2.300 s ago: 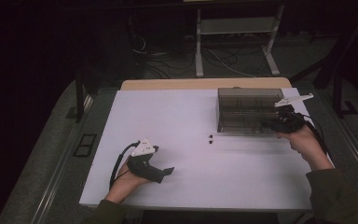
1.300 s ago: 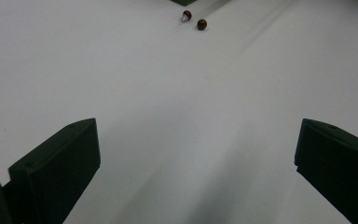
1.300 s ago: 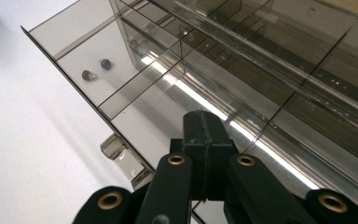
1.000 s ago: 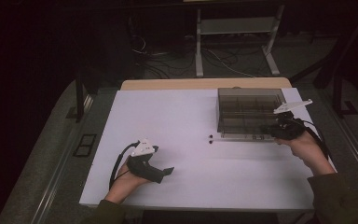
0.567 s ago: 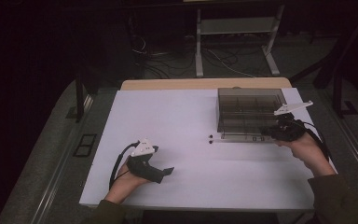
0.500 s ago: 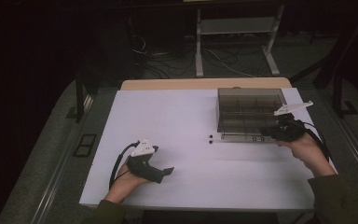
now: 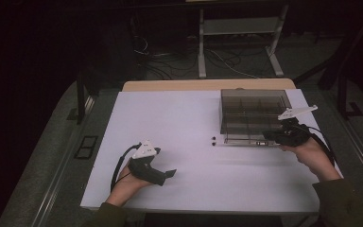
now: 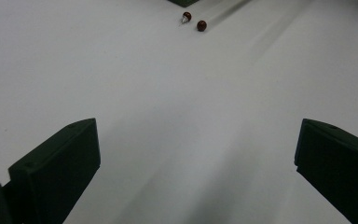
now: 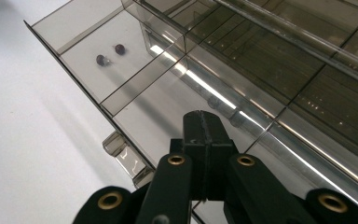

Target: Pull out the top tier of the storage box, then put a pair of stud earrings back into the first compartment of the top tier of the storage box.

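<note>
A smoky clear compartment box (image 7: 253,111) stands at the table's back right. A shallow clear drawer (image 7: 246,140) (image 9: 88,42) sticks out along its front. My right gripper (image 7: 267,138) (image 9: 204,123) hangs over that drawer's near end with its jaws pressed together and nothing visible between them. The drawer's small pull tab (image 9: 121,150) lies just left of the jaws. Two tiny dark red beads (image 7: 213,140) (image 8: 195,21) (image 9: 111,54) lie at the drawer's far end; whether in it or beside it, I cannot tell. My left gripper (image 7: 170,174) (image 8: 196,172) rests open at the front left.
The white table top (image 7: 179,123) spreads wide between the two hands. A metal stand (image 7: 238,33) and loose cables (image 7: 170,56) sit on the dark floor behind the table. The person's right sleeve (image 7: 345,203) comes in at the bottom right.
Since the oldest frame my right gripper has come a little toward the table's front, and the clear drawer shows in front of the box. The left gripper and the beads have kept still.
</note>
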{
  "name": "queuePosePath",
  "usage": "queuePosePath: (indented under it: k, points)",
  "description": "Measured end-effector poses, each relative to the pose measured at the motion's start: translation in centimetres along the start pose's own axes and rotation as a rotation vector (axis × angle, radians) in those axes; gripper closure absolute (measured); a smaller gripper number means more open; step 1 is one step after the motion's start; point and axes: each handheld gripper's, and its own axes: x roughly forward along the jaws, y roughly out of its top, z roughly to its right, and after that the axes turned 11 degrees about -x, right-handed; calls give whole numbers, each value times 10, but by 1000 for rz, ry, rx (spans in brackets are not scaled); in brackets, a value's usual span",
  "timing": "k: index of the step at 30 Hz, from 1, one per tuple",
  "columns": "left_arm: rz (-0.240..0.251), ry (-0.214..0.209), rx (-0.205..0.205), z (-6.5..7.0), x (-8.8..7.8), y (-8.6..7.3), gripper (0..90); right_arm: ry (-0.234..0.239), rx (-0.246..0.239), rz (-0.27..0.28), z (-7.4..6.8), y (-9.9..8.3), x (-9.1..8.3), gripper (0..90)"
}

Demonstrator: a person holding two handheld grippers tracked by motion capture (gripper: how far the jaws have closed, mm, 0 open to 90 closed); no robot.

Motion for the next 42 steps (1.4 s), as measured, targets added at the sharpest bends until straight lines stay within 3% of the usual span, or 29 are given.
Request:
queuePosePath:
  k: [4, 12, 17, 23, 31, 42]
  points:
    - [1, -3, -4, -1, 0, -1, 0, 8, 10, 5, 1, 0, -1, 871]
    - [3, -7, -2, -2, -2, -1, 0, 18, 31, 81, 1, 3, -14, 853]
    - [8, -5, 0, 1, -1, 0, 0, 40, 33, 128, -7, 0, -25, 712]
    - [2, -4, 3, 2, 0, 1, 0, 62, 16, 161, -18, -2, -36, 603]
    - [0, -5, 1, 1, 0, 0, 0, 67, -30, 181, -32, -10, -35, 490]
    - [-3, -9, 0, 1, 2, 0, 0, 63, -75, 198, -44, -27, -35, 434]
